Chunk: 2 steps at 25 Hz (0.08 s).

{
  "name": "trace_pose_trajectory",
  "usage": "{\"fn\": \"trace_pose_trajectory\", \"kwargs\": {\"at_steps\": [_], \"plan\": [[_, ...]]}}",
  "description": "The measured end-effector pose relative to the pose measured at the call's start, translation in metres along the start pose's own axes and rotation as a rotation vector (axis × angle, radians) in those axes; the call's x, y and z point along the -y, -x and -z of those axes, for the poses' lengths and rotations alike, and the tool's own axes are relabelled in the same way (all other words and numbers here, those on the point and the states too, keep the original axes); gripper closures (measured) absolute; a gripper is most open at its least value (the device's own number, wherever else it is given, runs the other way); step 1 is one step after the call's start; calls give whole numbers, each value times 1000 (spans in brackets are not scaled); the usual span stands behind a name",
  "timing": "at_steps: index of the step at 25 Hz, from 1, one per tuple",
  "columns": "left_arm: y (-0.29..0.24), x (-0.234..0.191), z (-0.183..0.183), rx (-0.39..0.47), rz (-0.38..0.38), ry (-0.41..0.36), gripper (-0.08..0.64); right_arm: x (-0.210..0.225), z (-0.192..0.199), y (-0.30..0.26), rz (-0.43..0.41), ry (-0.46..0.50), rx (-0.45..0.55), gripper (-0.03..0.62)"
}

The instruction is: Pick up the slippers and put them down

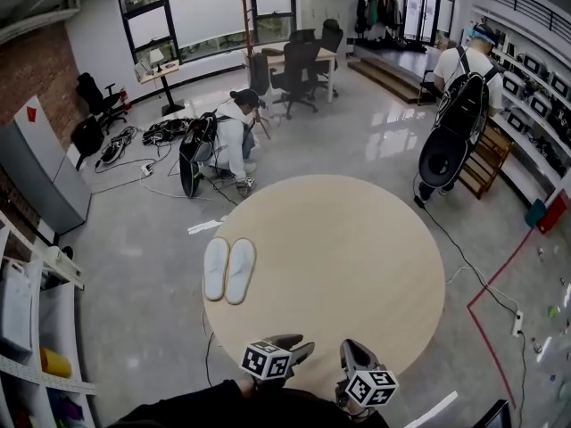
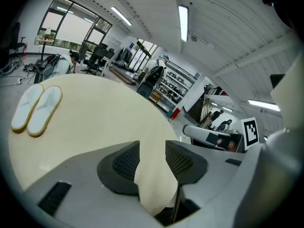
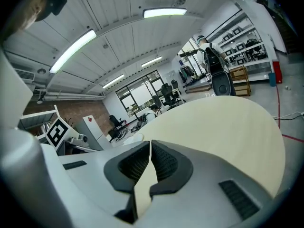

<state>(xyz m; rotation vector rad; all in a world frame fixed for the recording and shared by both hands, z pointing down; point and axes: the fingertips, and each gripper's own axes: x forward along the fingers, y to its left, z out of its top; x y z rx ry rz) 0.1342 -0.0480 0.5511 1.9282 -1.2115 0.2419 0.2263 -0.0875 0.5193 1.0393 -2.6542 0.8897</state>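
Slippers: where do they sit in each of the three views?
Head view: slippers side by side at the table's left edge.
Left gripper view: upper left, on the table.
Right gripper view: small pale shape just above the fingers, likely them.
Shared landmark: the round table.

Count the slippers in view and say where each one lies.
2. Both lie side by side, touching, near the left edge of the round table in the head view: the left slipper and the right slipper. No others show; none seems hidden.
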Motion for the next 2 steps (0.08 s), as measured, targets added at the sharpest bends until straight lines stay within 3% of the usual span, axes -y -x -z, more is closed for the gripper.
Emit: {"fn": "trace_pose_trajectory", "kwargs": {"at_steps": [2], "plan": [[3, 6, 1, 3, -4, 6, 379, -1, -2, 7, 0, 2, 1, 568]]}}
